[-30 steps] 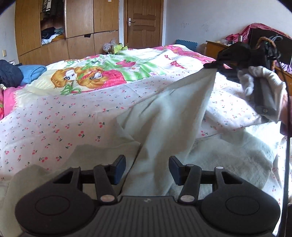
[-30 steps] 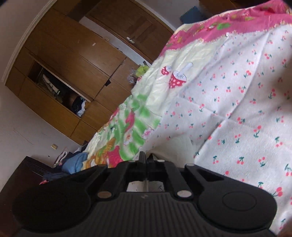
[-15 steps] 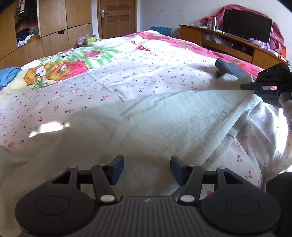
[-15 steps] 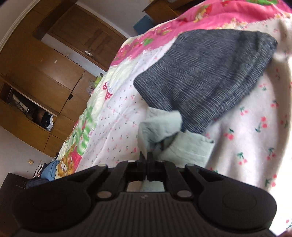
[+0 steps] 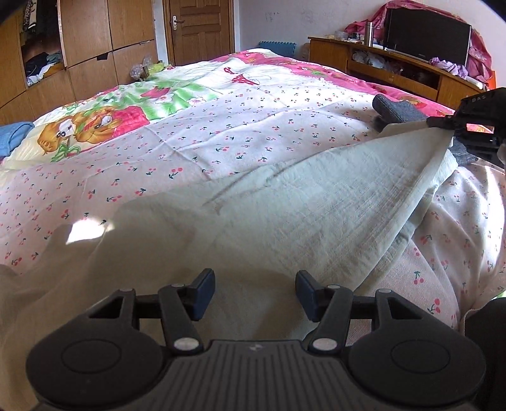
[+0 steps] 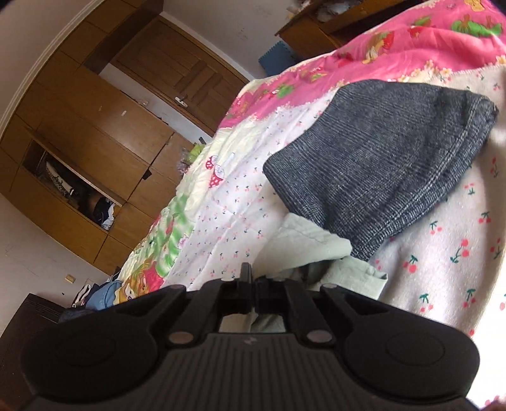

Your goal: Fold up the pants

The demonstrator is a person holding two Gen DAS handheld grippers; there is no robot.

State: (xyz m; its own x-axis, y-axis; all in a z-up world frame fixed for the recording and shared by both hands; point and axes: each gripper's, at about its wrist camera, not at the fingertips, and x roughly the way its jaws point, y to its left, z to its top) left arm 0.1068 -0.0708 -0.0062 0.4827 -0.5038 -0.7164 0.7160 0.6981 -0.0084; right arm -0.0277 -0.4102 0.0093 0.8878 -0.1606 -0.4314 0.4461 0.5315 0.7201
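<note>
We are stretching the pale green cotton pants (image 5: pixel 284 221) flat over the cherry-print bed (image 5: pixel 221 148). The right gripper (image 6: pixel 251 281) is pinching their corner beside the dark grey knit garment (image 6: pixel 379 177); the left gripper (image 5: pixel 254 295) is hovering with fingers spread. We should be keeping the edge taut.

Left wrist cam sits low over the pants (image 5: pixel 284 221), looking across the bed (image 5: pixel 221 126) toward the door (image 5: pixel 202 28). Right wrist cam is tilted, close to the grey garment (image 6: pixel 379 164). Both catch bed, wardrobe (image 6: pixel 79 132) and door.
</note>
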